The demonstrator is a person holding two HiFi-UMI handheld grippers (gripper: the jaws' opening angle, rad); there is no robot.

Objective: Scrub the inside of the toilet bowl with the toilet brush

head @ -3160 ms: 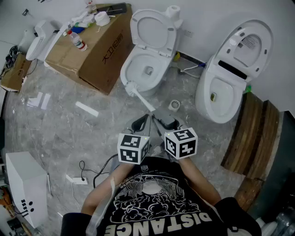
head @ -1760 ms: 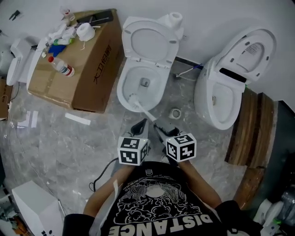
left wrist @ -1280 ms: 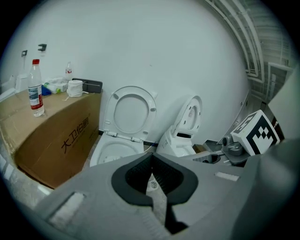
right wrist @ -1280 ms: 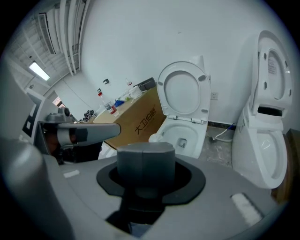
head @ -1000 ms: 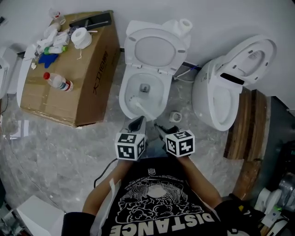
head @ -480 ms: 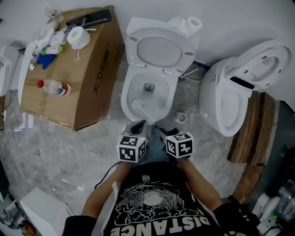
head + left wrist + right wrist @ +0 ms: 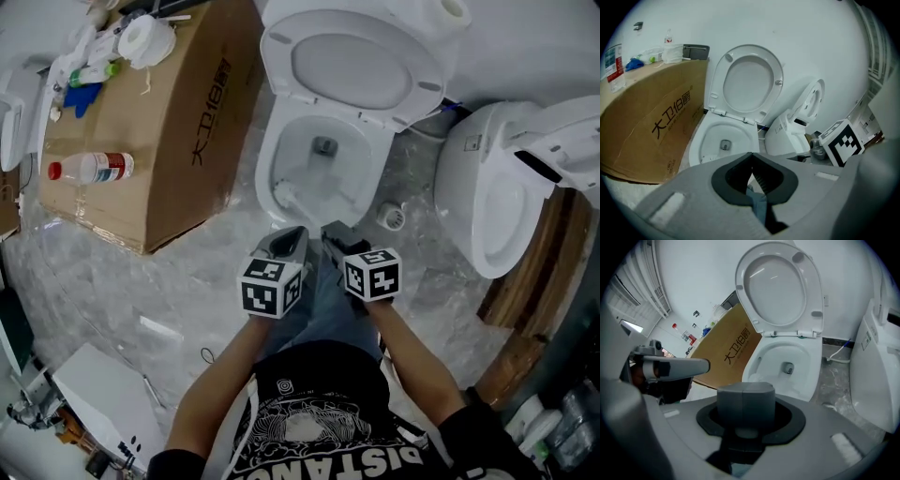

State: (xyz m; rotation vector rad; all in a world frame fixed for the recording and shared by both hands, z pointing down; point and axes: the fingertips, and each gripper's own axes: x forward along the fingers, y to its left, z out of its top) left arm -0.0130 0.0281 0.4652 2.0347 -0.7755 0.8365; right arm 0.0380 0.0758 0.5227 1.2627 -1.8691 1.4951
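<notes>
The head view looks steeply down from above the person onto the toilet [image 7: 378,183] and floor [image 7: 178,281]. Both gripper views sit low, close before the bowl, facing its raised lid [image 7: 780,287]. All three share the toilet and cardboard box [image 7: 651,136].

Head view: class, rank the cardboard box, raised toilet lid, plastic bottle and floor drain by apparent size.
1. cardboard box
2. raised toilet lid
3. plastic bottle
4. floor drain, smallest, though it lies farther from the camera than the bottle
</notes>
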